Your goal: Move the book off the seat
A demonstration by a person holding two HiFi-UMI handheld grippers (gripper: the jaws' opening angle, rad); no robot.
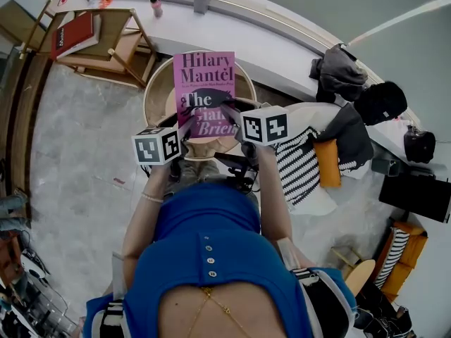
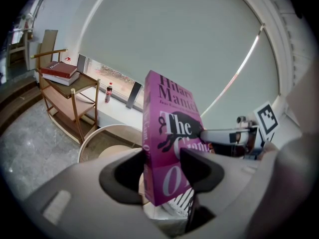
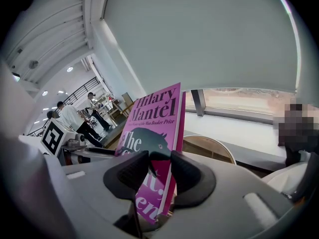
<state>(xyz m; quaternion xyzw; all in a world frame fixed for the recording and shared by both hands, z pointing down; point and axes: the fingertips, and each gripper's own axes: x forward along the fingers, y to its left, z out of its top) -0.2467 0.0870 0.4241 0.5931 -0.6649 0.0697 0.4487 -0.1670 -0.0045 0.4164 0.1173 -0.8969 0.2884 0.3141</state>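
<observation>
A pink paperback book [image 1: 204,94] is held up in the air, cover towards me, over the round wooden seat [image 1: 158,90]. My left gripper [image 1: 184,129] is shut on its lower left edge by the spine, and my right gripper [image 1: 229,113] is shut on its lower right edge. In the left gripper view the book [image 2: 169,128] stands upright between the pads of the left gripper [image 2: 159,171], with the seat [image 2: 107,133] below. In the right gripper view the right gripper [image 3: 159,171] pinches the book [image 3: 152,123] at its page edge.
A wooden shelf unit [image 1: 106,48] with a red book [image 1: 74,34] stands at the back left, and a bottle [image 1: 155,4] is on the white sill. Dark clothes and bags [image 1: 342,72] lie to the right, beside a striped cushion [image 1: 299,164]. People stand far off in the right gripper view.
</observation>
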